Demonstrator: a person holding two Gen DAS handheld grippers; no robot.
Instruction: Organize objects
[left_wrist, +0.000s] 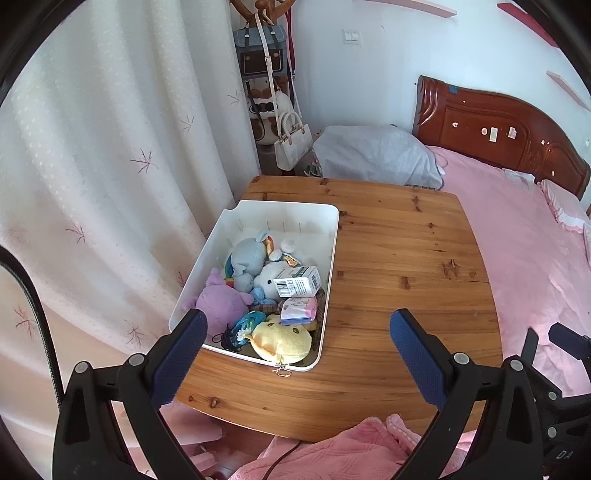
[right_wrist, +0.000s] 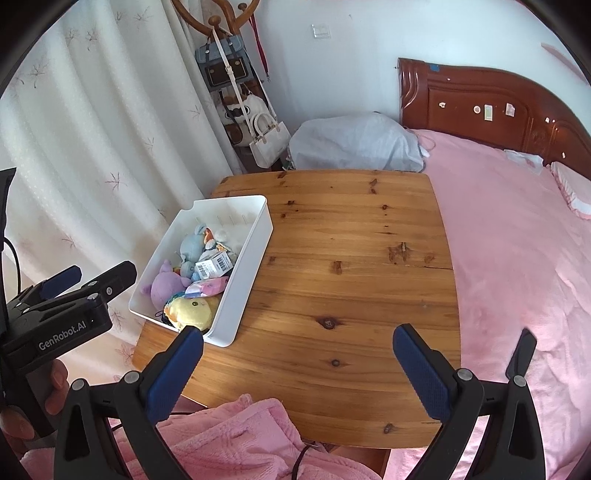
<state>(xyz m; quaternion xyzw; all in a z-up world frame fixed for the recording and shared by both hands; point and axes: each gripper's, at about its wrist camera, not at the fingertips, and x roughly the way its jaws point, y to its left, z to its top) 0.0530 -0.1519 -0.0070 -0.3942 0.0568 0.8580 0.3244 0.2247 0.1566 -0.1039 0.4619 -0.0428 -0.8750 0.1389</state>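
A white plastic bin (left_wrist: 334, 236) (right_wrist: 255, 236) stands on the left part of a wooden table (left_wrist: 406, 280) (right_wrist: 351, 280). It holds several items: a blue plush (left_wrist: 245, 258), a purple plush (left_wrist: 219, 302) (right_wrist: 164, 286), a yellow plush (left_wrist: 282, 341) (right_wrist: 194, 310), a white carton with a barcode (left_wrist: 297, 282) (right_wrist: 214, 266) and a pink packet (left_wrist: 297, 310) (right_wrist: 207, 287). My left gripper (left_wrist: 297, 328) is open and empty, above the table's near edge by the bin; it also shows in the right wrist view (right_wrist: 90, 277). My right gripper (right_wrist: 297, 345) is open and empty over the table's near part.
A bed with a pink cover (left_wrist: 528, 266) (right_wrist: 517, 240) borders the table's right side, with a dark wooden headboard (right_wrist: 491, 107). A grey bundle (left_wrist: 376, 155) lies behind the table. Curtains (left_wrist: 110, 166) hang left. Bags (left_wrist: 291, 140) hang on a coat stand. Pink fabric (right_wrist: 240, 439) lies below.
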